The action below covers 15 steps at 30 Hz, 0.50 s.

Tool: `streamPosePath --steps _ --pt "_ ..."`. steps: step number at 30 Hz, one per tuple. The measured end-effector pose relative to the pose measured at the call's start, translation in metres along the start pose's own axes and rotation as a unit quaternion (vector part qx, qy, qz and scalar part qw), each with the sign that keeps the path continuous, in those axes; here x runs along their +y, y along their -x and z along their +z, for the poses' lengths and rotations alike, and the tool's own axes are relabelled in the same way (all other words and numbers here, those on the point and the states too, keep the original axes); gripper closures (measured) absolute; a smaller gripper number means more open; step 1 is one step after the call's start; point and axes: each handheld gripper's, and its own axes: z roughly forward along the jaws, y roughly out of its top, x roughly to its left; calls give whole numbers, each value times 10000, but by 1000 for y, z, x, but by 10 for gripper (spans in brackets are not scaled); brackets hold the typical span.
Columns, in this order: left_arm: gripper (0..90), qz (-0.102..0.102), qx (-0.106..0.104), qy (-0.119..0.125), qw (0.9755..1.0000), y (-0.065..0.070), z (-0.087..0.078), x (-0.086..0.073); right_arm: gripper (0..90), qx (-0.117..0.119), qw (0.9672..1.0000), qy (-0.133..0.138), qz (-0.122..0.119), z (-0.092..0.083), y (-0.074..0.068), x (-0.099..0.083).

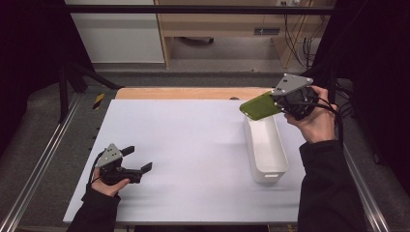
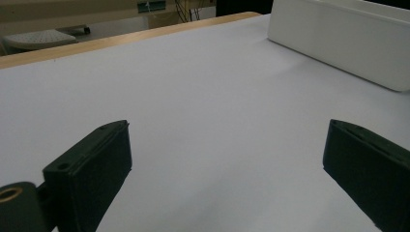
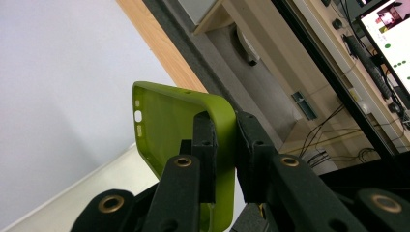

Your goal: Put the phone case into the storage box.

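Note:
My right gripper (image 1: 279, 102) is lifted above the far end of the white bin (image 1: 266, 147), shut on a green phone case (image 1: 257, 107). In the right gripper view the two black jaws pinch one side wall of the green phone case (image 3: 164, 126), whose hollow inside faces left. My left gripper (image 1: 137, 158) rests low over the white table sheet (image 1: 193, 145) at the near left, open, with nothing between its jaws. In the left gripper view my left gripper (image 2: 227, 159) looks across the bare sheet toward the white bin (image 2: 338, 41).
The bin is long and narrow, lying front to back on the right side of the sheet. A wooden table edge (image 1: 188, 93) runs along the far side. Metal rails (image 1: 43, 159) flank the table. Shelving and cables stand beyond.

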Motion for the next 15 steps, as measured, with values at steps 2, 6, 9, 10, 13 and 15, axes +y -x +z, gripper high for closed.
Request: streamPosePath --steps 2,6,9,10,13,15 --pt "33 6 -2 -4 10000 0 0 0 801 -51 10000 -34 -36 2 1 -1" --pt "33 12 -4 -9 10000 0 0 0 801 -124 9998 -127 -73 5 2 -3" --pt "33 12 -5 -7 10000 0 0 0 801 -140 9997 -161 -140 7 3 -4" --pt "33 13 -4 -7 10000 0 0 0 801 -151 9996 -169 -175 8 3 -4" --pt "33 12 -1 -4 10000 0 0 0 801 -168 9993 -234 -246 11 3 -4" --pt "33 14 -2 -4 10000 0 0 0 800 -181 9990 -301 -268 13 4 -5"
